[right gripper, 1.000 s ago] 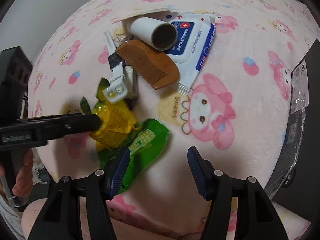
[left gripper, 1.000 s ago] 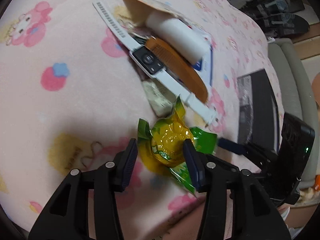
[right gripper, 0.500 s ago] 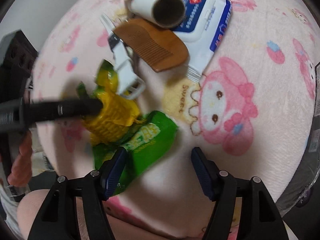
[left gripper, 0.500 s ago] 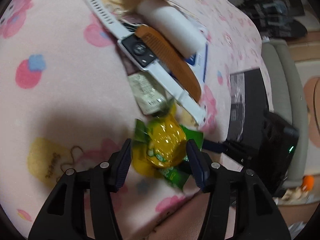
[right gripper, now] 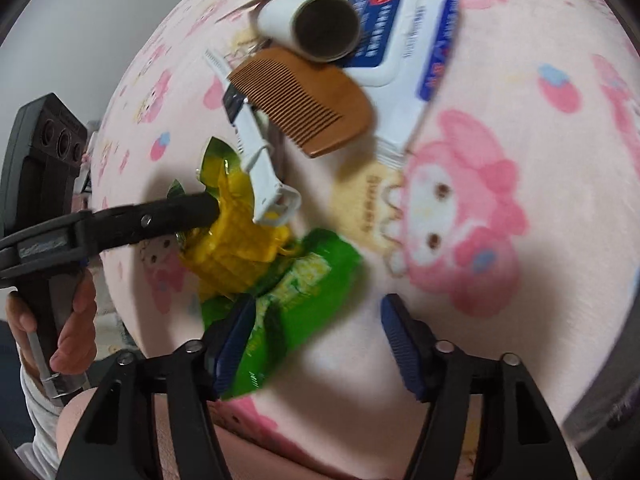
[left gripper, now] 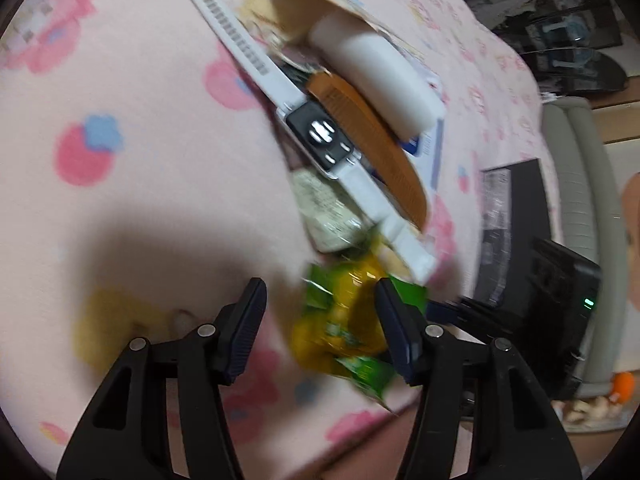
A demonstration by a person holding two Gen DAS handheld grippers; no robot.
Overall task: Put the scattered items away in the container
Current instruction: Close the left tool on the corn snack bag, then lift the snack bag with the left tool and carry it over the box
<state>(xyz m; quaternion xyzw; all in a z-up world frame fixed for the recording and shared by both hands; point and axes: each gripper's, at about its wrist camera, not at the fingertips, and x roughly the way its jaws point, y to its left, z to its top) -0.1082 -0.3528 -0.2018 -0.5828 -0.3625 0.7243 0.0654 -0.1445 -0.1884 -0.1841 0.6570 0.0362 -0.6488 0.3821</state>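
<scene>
A yellow and green corn snack packet [left gripper: 344,320] [right gripper: 240,248] lies on the pink blanket. My left gripper [left gripper: 320,324] is open; the packet sits by its right finger, with a gap on the left. In the right wrist view the left gripper's finger [right gripper: 160,216] reaches over the packet. My right gripper [right gripper: 316,340] is open, its left finger over the packet's green end. Beyond lie a white smartwatch [left gripper: 320,136] [right gripper: 256,160], a brown wooden comb [left gripper: 380,152] [right gripper: 304,104], a white roll [left gripper: 376,80] [right gripper: 316,24] and a wet wipes pack [right gripper: 408,40].
A small pale sachet [left gripper: 324,208] lies under the watch strap. A black box [left gripper: 508,216] stands at the blanket's right edge, also at the right wrist view's right edge [right gripper: 604,400]. The other gripper's black body [left gripper: 560,312] [right gripper: 40,168] is close by.
The left gripper's jaws have widened and shifted left, so the packet now sits by the right finger. The right gripper has moved closer to the packet's green end. The frames are blurred by motion.
</scene>
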